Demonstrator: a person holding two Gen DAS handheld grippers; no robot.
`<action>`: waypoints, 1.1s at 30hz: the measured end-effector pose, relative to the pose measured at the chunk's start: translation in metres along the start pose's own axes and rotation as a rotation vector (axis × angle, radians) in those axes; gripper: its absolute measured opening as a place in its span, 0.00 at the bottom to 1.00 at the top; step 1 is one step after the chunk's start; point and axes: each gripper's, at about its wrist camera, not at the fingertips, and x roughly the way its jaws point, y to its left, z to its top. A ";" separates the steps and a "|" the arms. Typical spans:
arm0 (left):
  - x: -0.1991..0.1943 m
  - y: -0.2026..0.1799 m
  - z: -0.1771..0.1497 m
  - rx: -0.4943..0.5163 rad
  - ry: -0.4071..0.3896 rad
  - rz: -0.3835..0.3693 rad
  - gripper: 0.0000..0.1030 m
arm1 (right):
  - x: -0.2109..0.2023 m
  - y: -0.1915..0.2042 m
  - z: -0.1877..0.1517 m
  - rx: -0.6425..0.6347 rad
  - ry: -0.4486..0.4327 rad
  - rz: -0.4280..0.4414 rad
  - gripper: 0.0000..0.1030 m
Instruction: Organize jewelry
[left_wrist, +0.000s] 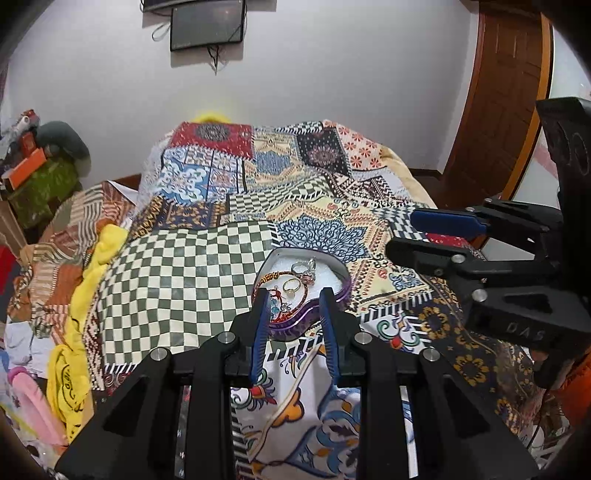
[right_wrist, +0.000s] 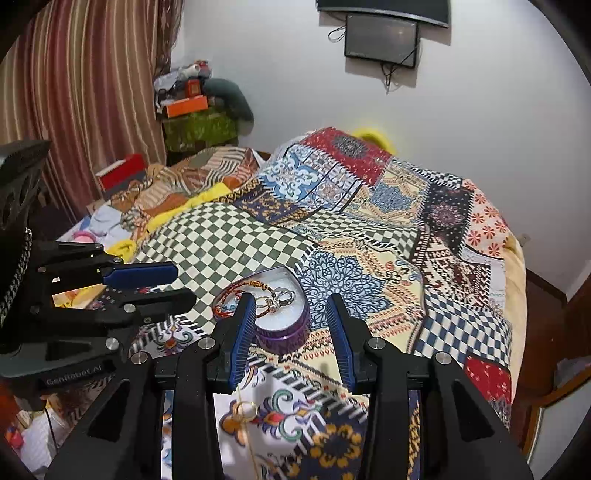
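A purple heart-shaped jewelry box (left_wrist: 334, 295) with a white lining sits open on the patterned bedspread; it also shows in the right wrist view (right_wrist: 284, 334). Inside lie a red-orange bracelet (left_wrist: 269, 278), a gold ring (left_wrist: 291, 286) and a silver ring (left_wrist: 308, 266). My left gripper (left_wrist: 294, 295) is open, its jaws straddling the box's near edge. My right gripper (right_wrist: 291, 301) is open just before the box; it appears from the side in the left wrist view (left_wrist: 406, 232). A gold ring on a thin chain (right_wrist: 246, 409) lies on the bedspread under the right gripper.
The patchwork bedspread (left_wrist: 207, 266) covers the bed. Yellow cloth (left_wrist: 74, 332) and clutter lie at the left edge. A green box with orange boxes (right_wrist: 199, 122) stands by the striped curtain (right_wrist: 74, 92). A wooden door (left_wrist: 506, 92) is at the right.
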 end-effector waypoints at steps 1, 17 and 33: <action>-0.006 -0.002 0.000 0.000 -0.007 0.004 0.25 | -0.004 0.000 -0.001 0.005 -0.006 0.000 0.35; -0.048 -0.021 -0.021 -0.062 -0.040 0.015 0.27 | -0.058 -0.013 -0.036 0.096 -0.040 -0.008 0.35; 0.013 -0.055 -0.062 -0.038 0.131 -0.043 0.27 | -0.018 -0.028 -0.096 0.165 0.135 0.021 0.35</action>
